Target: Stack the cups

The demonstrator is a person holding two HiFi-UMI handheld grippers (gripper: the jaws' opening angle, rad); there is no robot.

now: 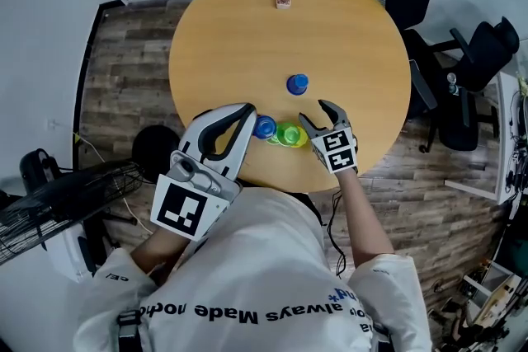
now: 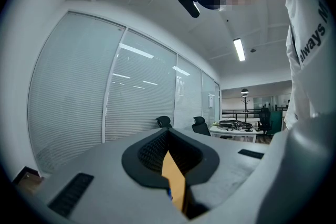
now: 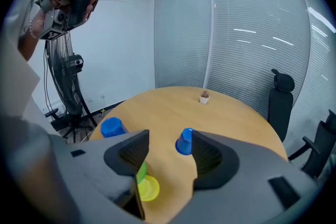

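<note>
Head view only, whole green cup [image 1: 286, 133]

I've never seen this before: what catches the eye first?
Bright cups at the near edge of the round table: a blue cup beside a green cup touching a yellow cup. The open right gripper hovers next to them, and a second blue cup stands mid-table.

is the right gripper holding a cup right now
No, the right gripper's jaws stand wide apart and press on nothing.
</note>
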